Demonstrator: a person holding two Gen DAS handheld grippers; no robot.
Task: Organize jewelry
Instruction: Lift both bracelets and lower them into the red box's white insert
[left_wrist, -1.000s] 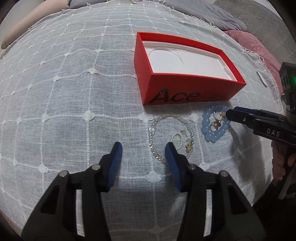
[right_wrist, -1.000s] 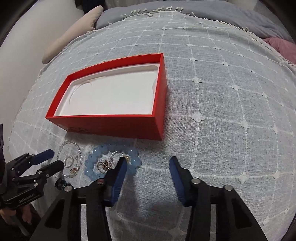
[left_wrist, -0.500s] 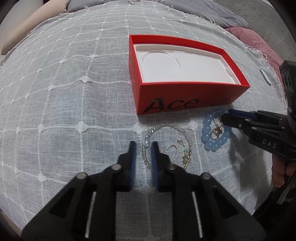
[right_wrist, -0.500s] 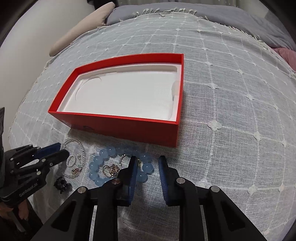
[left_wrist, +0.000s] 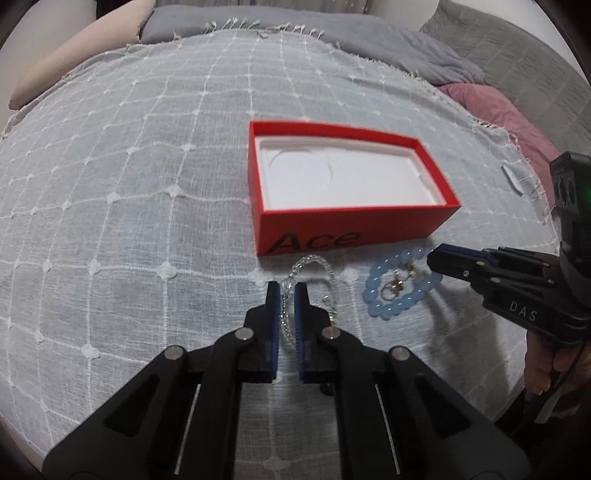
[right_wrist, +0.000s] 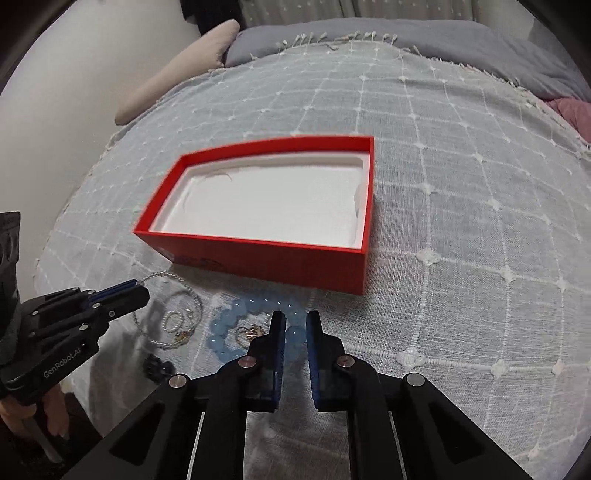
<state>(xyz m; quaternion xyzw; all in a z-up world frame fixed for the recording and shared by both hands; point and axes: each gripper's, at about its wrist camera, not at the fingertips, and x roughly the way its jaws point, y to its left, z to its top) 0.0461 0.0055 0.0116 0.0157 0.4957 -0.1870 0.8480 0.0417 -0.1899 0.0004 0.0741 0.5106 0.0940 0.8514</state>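
Left claw (left_wrist: 285, 295) pinches crystal bracelet (left_wrist: 312, 263), loop extending boxward.

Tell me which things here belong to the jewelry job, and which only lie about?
Job: red box, clear bead bracelet, blue bead bracelet, left gripper, right gripper.
Lying about: beige pillow, pink cloth, grey blanket.

red box (right_wrist: 266, 206) rim blurred, small charms (left_wrist: 395, 290) indistinct
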